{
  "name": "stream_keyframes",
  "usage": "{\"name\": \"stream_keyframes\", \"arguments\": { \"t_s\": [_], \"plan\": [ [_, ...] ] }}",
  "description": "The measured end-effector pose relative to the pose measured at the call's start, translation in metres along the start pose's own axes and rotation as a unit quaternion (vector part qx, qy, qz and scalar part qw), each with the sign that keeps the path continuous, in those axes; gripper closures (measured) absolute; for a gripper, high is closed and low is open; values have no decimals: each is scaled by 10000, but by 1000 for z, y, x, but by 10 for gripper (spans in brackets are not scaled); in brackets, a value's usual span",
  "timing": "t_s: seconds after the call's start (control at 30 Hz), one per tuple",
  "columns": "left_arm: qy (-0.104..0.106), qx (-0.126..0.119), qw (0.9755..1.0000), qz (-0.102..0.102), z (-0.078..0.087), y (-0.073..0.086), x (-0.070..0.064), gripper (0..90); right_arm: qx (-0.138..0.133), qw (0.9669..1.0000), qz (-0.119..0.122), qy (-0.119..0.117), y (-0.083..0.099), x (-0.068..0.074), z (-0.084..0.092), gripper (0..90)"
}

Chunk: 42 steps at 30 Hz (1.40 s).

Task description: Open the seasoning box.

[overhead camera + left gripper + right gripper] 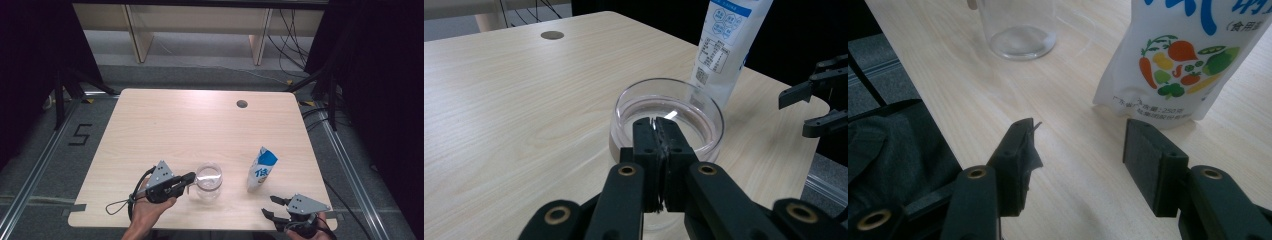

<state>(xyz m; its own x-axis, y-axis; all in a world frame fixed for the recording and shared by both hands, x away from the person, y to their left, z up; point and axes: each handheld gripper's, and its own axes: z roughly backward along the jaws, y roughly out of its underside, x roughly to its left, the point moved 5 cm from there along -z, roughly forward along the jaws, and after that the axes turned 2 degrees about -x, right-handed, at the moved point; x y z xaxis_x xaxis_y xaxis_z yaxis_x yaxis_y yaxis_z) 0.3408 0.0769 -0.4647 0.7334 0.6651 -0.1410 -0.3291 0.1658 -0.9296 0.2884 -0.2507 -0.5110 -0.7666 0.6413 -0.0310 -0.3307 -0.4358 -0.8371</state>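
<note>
Left fingers (672, 150) apparently pinch the glass jar's (704, 107) near rim.

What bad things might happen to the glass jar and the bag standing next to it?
The left gripper is pinching only the thin rim of the glass jar, so the jar might slip or tip if lifted. The pouch stands upright on a narrow base close to the jar; a bump from either could knock it over. The right gripper is open in front of the pouch and may push it instead of catching it.
</note>
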Motion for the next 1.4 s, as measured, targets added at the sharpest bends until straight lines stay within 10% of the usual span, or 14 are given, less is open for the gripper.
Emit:
{"name": "stream_keyframes", "arguments": {
  "t_s": [0.67,1.4],
  "plan": [
    [-11,-19,10000,59,1,6,4,870,-227,9996,-85,-162,-10,11,-11,542],
    [60,-154,9998,129,2,9,4,870,-533,9976,441,-86,-54,34,-63,777]
  ]
}}
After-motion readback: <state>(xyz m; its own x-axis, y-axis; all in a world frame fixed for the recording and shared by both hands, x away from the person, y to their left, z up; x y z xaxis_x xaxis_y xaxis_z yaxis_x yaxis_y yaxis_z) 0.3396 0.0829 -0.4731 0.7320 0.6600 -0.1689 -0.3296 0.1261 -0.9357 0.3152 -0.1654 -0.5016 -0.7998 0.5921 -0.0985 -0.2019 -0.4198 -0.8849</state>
